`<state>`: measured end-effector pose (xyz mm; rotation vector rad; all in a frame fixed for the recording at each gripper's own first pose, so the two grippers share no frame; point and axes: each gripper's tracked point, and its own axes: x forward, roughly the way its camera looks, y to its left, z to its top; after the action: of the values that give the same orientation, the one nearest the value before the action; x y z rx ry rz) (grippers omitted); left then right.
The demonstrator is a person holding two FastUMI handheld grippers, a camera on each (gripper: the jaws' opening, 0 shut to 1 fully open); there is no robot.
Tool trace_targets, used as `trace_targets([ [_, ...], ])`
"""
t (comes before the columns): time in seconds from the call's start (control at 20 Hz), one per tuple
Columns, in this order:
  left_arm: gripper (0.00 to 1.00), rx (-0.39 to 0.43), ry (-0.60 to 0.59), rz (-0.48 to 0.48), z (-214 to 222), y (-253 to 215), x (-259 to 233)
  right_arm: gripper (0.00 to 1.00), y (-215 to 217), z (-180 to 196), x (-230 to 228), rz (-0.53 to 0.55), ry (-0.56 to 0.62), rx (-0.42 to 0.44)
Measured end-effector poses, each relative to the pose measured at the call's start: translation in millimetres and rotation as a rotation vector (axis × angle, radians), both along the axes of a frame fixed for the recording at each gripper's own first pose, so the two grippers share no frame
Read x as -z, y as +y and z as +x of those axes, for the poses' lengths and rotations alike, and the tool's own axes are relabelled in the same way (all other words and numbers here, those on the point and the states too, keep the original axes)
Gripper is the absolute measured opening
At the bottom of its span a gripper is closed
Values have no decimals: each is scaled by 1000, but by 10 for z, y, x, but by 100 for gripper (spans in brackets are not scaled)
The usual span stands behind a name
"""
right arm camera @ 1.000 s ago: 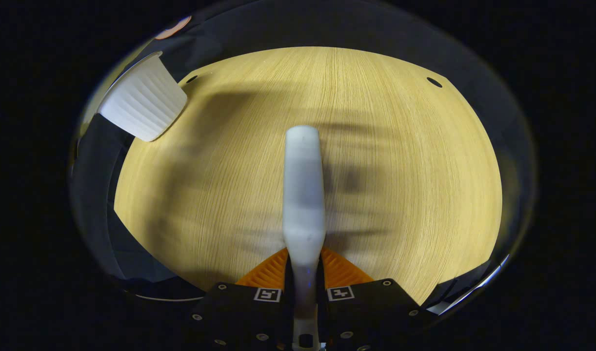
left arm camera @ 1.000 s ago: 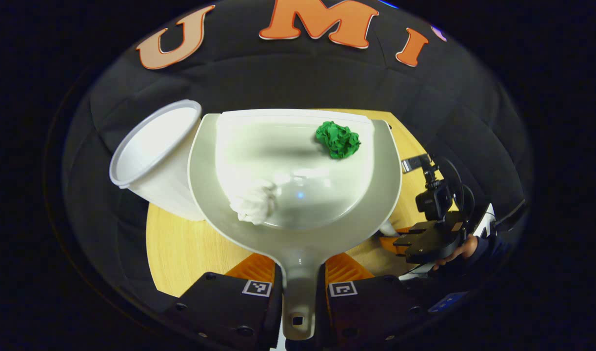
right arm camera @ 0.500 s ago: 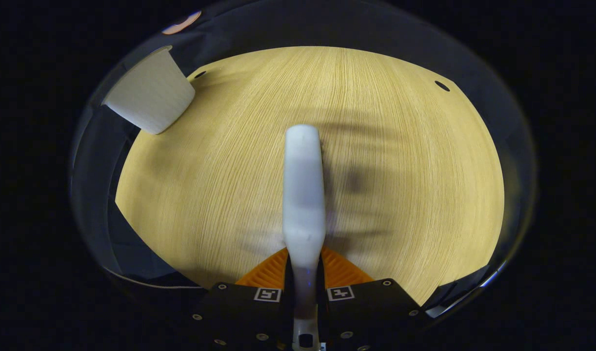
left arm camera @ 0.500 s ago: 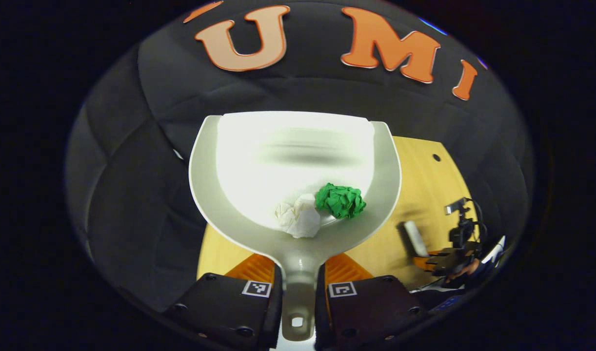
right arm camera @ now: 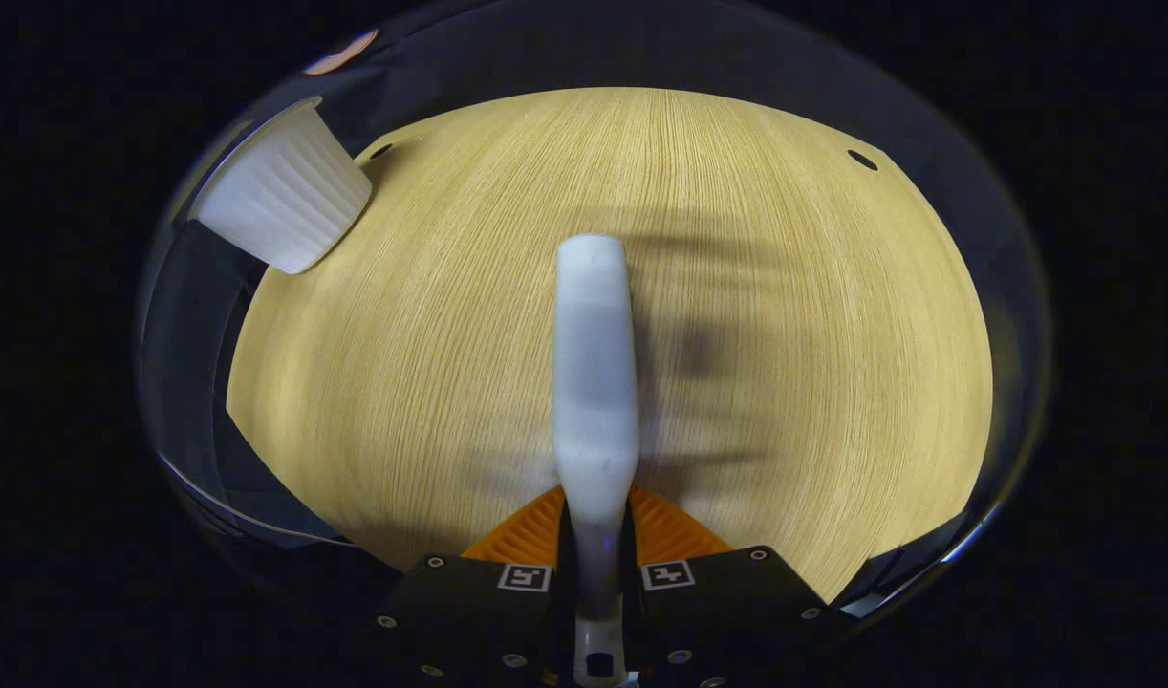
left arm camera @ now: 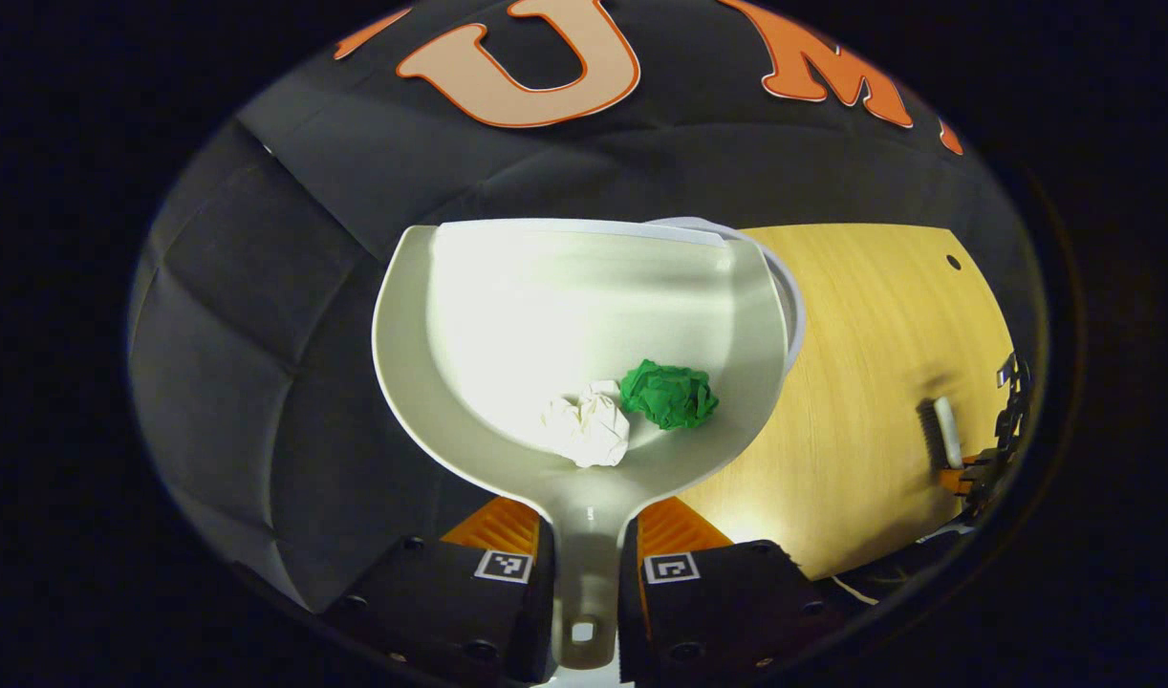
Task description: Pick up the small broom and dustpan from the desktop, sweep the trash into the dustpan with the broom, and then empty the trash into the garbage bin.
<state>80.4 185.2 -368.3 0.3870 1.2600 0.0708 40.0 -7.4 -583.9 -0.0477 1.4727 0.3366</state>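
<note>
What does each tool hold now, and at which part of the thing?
The left tool holds the dustpan by its handle. The right tool holds the broom by the narrow end of its handle.

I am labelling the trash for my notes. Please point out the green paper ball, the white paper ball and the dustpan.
green paper ball [left arm camera: 669,395]: left gripper view, middle of the crumpled ball.
white paper ball [left arm camera: 587,429]: left gripper view, middle of the crumpled ball.
dustpan [left arm camera: 546,306]: left gripper view, bare inner floor of the pan.
</note>
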Motion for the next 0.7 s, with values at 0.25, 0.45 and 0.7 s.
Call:
trace_targets([
  [0.25,28,107,38,132,44,101,-110,20,40,33,32,-1,12,10],
  [0.45,28,192,76,243,68,175,-183,20,57,49,34,5,19,17],
  [0.7,28,295,115,385,58,368,-303,20,53,64,44,6,19,26],
])
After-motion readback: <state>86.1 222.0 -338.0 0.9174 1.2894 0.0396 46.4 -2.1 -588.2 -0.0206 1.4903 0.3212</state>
